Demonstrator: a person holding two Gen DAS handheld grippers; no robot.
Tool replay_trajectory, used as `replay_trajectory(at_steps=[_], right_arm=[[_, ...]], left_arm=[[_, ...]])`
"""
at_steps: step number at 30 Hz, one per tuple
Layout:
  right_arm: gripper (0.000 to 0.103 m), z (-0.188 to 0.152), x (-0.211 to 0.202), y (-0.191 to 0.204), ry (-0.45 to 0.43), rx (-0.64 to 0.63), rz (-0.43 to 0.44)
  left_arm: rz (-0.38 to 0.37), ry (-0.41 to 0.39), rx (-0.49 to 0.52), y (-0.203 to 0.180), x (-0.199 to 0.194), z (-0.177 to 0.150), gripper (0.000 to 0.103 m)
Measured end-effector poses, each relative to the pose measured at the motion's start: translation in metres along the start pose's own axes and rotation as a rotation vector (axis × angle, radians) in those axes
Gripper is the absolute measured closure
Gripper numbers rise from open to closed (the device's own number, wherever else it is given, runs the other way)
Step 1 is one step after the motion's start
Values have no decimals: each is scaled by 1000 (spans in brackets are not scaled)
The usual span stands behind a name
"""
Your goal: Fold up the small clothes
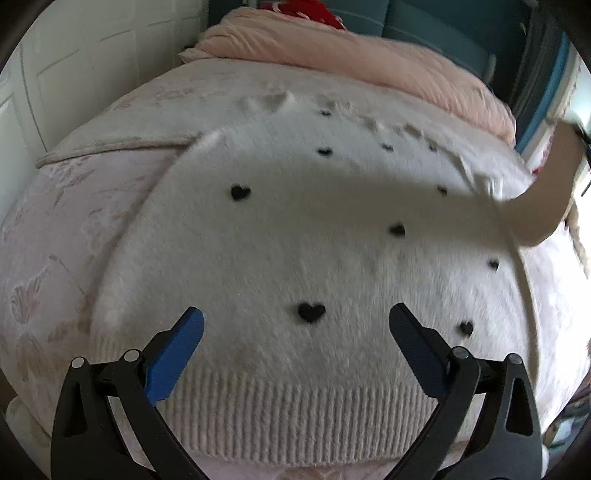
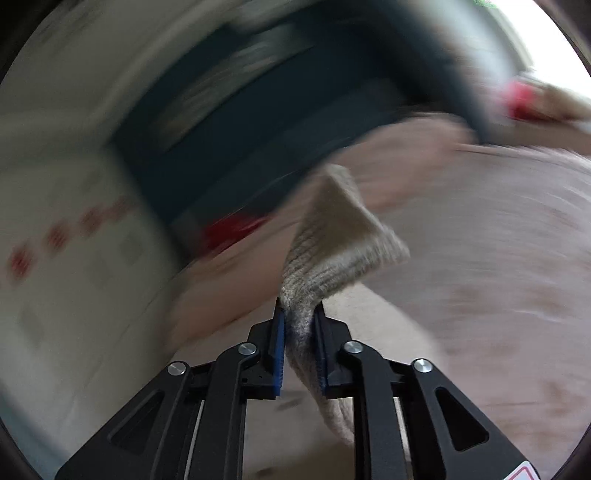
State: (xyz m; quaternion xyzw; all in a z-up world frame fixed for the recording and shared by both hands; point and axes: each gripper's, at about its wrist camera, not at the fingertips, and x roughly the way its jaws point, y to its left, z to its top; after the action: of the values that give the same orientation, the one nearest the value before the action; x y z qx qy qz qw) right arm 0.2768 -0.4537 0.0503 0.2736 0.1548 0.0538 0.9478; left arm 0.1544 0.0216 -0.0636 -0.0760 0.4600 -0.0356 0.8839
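A white fuzzy sweater [image 1: 314, 236] with small black hearts lies flat on the bed, its ribbed hem [image 1: 295, 417] nearest me. My left gripper [image 1: 295, 332] is open and empty, hovering above the sweater just past the hem. One sleeve [image 1: 546, 192] is lifted off the bed at the right and stretches up out of view. My right gripper [image 2: 300, 314] is shut on that sleeve's ribbed cuff [image 2: 332, 236], which sticks up between the blue pads. The right wrist view is heavily blurred by motion.
The bed cover [image 1: 66, 229] is pale pink with a faint leaf pattern. A pink duvet [image 1: 369, 55] is bunched at the far end, with something red [image 1: 299, 9] behind it. White cupboard doors [image 1: 74, 66] stand at the left.
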Motion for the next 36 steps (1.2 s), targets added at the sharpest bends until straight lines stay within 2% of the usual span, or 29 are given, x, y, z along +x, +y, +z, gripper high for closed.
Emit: replay_trajectory(at_steps=[1,2,3,4,6,7,10,11,13,15,17,20,21,23,24,25,27,32,34,36], right_arm=[[82,-13,19,31,50,-50,50],[73,-29,40,59,102,-88,95],[55,-55,69,87,183,-112,150],[49,-79,94,105,257,-126,171],[48,-128,134,124,383,-164,144],[48,-144,141,125,410,-174,123],[42,-168,127,97,412,-105,67],[37,-172,115,80,404,-67,35],[36,-182,76,49,381,-2,-60],[35,-193,47,17,377,31,-157],[35,-198,30,-5,395,78,-207],[35,-208,2,-30,387,159,-240],[35,-210,-2,-34,385,170,-246],[35,-217,-8,-35,381,170,-241],[35,-219,-6,-34,382,160,-240],[35,-221,-7,-32,385,149,-243],[35,-222,-1,-31,396,126,-242],[35,-215,14,-26,386,122,-212],[35,-214,21,-24,384,118,-193],[35,-215,31,-25,394,133,-173]], left_arm=[[-4,-10,-20,4,-2,4,5],[-14,-16,-39,8,-4,8,5],[-28,-20,-63,12,-5,12,5],[-36,-22,-85,16,-5,18,5],[-54,-26,-124,25,-2,31,5],[-59,-21,-133,29,0,40,5],[-101,-33,-145,37,10,67,5],[-127,-39,-148,39,19,81,5],[-149,-36,-162,37,37,105,5],[-224,-27,-202,30,65,134,5],[-276,11,-261,16,107,165,5],[-281,98,-330,-3,163,192,5],[-257,136,-344,-10,180,197,7],[-252,161,-359,-23,199,202,21],[-236,153,-348,-28,201,203,42],[-228,138,-320,-35,203,206,69],[-256,129,-278,-40,205,216,93],[-302,-53,-270,-20,155,246,94],[-274,-106,-280,-2,142,251,93],[-220,-108,-306,22,149,248,93]])
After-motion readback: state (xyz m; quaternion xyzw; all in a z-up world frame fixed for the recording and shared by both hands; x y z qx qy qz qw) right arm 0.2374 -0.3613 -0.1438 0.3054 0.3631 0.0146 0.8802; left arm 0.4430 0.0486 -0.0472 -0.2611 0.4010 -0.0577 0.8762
